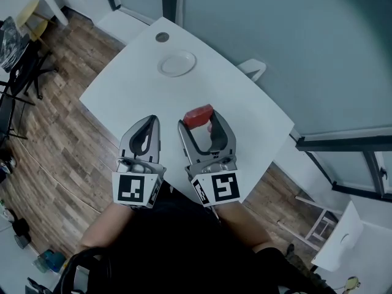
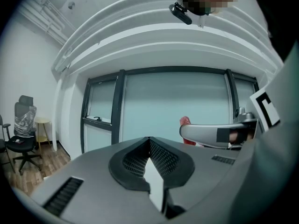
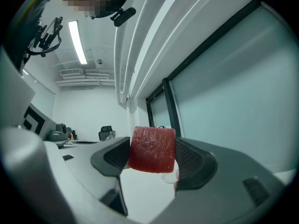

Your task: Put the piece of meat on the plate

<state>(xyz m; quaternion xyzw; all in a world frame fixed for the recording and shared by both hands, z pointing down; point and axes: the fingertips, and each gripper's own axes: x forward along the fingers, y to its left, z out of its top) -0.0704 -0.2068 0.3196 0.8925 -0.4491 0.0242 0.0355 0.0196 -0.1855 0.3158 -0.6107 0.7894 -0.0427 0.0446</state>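
From where I stood, the pick-up looked done. The right gripper [image 1: 203, 124] was clamped on the piece of meat [image 3: 152, 149], a red block pinched squarely between its two pads and, as far as I could judge, held clear of the surface [image 1: 116, 94]. The left gripper [image 1: 150, 119] hung beside it with its jaws pressed together on nothing.

What was left was the carry and the release. The plate [image 1: 177, 63] sat empty toward the far end of the surface, well apart from the meat and straight ahead of both grippers, with nothing between them in the way. I judged that the right gripper needed to go forward, come down over the plate and let go.

The surface was white and almost bare, with only a small round grey disc [image 1: 162, 37] beyond the plate. Around it ran a wooden floor [image 1: 58, 146], a frosted glass wall [image 1: 288, 35] stood behind, and a black office chair [image 2: 21, 141] sat off to the left.
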